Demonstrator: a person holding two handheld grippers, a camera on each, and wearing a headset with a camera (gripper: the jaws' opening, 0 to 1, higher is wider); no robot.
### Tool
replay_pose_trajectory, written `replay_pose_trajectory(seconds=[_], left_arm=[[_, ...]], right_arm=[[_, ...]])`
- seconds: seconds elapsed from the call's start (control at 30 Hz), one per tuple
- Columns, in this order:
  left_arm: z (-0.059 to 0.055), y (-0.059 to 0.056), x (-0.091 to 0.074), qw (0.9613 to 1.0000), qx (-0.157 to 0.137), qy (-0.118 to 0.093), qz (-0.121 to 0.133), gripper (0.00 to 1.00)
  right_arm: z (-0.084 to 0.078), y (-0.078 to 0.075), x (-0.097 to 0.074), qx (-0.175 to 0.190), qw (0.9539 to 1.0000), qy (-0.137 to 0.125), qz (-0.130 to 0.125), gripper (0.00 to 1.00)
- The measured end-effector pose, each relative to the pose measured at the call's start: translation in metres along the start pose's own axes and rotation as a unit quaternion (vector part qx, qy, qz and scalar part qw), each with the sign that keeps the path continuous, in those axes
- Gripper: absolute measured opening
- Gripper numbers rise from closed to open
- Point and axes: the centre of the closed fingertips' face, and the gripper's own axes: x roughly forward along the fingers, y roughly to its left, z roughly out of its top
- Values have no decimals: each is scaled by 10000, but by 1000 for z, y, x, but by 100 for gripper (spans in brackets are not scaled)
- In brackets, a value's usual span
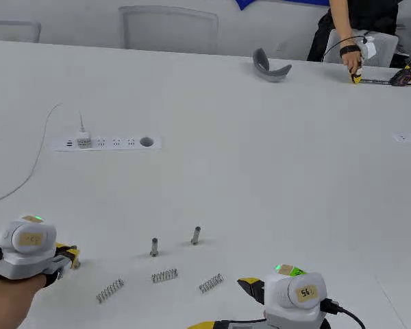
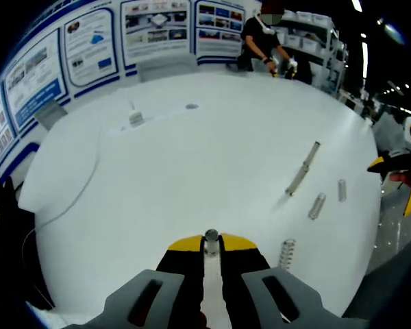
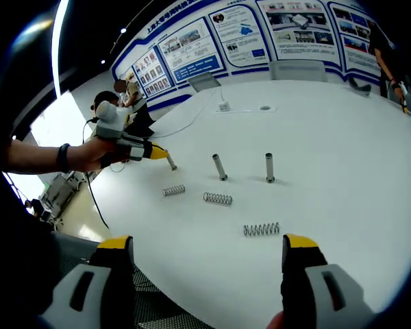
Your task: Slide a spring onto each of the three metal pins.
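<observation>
Left hand-held gripper (image 2: 211,245) clamped on one pin (image 2: 211,236), right hand-held gripper (image 3: 207,244) jaws wide apart. Two pins (image 1: 154,247) upright on near side of power strip (image 1: 108,142); three springs (image 1: 164,275) nearer, close to surface (image 1: 274,178) edge. Broad surface beyond strip.

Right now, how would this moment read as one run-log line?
left hand-held gripper: shut on pin | right hand-held gripper: open | two pins upright | three springs lying loose, none on pins

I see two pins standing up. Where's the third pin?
The third pin is pinched in the left tool, low on the left in the head view. It is left of the nearest standing pin and above the leftmost spring.
</observation>
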Motion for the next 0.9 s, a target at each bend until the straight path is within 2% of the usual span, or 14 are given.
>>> replay_pose_trajectory(seconds=[0.63,0.9], left_arm=[[6,-20,7,9999,57,-107,-122,7],[7,-24,11,9997,150,-114,-154,7]], right_arm=[[-4,1,0,-14,10000,72,37,91],[-5,1,1,-21,10000,87,43,91]])
